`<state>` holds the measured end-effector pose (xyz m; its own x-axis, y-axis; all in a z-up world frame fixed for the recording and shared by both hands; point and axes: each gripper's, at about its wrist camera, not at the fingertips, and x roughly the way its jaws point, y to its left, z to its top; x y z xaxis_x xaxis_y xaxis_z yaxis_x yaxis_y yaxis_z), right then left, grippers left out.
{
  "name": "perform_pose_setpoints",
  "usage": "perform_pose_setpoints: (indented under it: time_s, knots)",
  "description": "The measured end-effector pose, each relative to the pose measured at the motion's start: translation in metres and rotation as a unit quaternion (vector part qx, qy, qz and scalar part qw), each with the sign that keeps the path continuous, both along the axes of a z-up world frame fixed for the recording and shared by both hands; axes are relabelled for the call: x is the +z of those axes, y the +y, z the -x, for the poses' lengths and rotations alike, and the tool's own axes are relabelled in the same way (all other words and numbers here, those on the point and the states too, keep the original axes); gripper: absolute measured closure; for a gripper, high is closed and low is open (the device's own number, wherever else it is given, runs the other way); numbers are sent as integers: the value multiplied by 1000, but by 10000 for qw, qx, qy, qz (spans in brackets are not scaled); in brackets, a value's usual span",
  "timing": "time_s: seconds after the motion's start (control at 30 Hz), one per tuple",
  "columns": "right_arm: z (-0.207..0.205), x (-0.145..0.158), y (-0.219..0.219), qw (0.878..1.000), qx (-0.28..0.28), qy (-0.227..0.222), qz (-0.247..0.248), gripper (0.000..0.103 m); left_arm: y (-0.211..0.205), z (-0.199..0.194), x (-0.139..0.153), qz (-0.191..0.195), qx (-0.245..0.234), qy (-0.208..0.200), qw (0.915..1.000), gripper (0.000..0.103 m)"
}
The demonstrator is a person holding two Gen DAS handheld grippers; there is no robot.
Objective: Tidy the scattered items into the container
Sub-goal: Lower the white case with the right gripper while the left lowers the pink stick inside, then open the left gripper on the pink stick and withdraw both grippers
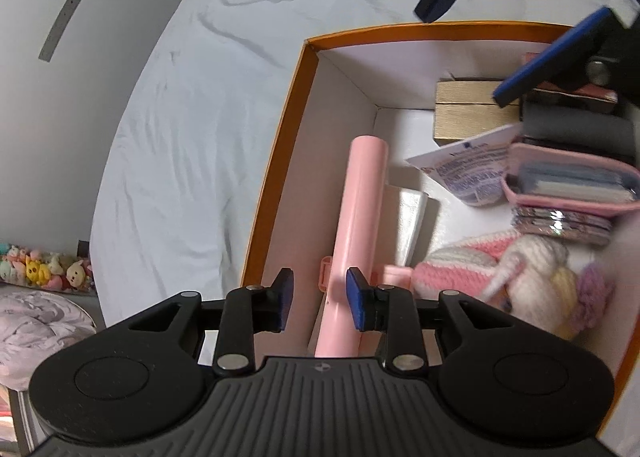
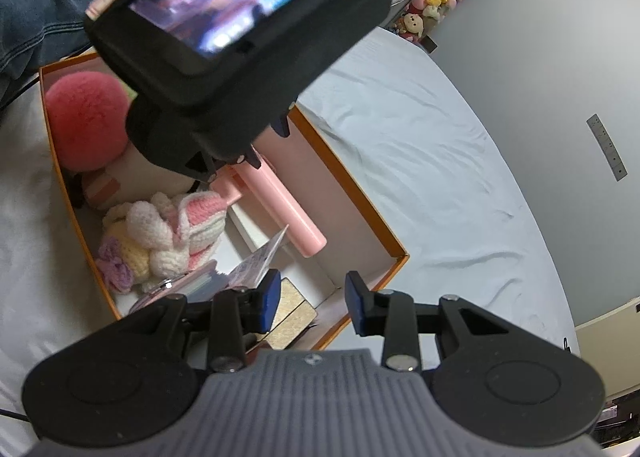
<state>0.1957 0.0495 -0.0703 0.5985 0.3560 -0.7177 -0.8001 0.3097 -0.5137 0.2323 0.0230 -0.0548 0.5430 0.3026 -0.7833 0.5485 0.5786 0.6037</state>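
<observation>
Release step, looks like: left gripper [image 1: 320, 297] hangs over the orange-rimmed white cardboard box [image 1: 280, 145], jaws parted and straddling the long pink plastic tube [image 1: 362, 217], pads apparently clear of it. The tube lies inside the box along its left wall. Right gripper [image 2: 312, 301] hovers over the box's far end, jaws spread, empty. Next move: lift the left gripper clear of the box; no stray items seen on the white bedsheet [image 1: 192, 137].

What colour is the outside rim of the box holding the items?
Orange, with white inside walls; the box shows best in the left wrist view.
</observation>
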Motion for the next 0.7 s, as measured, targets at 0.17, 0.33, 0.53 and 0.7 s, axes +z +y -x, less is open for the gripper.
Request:
perform_pose_setpoints:
  time_s: [0.17, 0.33, 0.53, 0.7]
  knots:
    - [9, 2, 2, 10000, 35, 22, 7, 61, -1, 14, 8, -3, 14, -48, 10000, 65]
    - [20, 5, 4, 10000, 58, 28, -13, 58, 1, 31, 21, 107, 184, -127, 9997, 58]
    - [30, 10, 11, 9998, 50, 98, -140, 54, 3, 55, 40, 322, 323, -296, 9985, 52]
    - [43, 17, 10, 9993, -144, 168, -301, 46, 9, 69, 55, 769, 659, -443, 9939, 49]
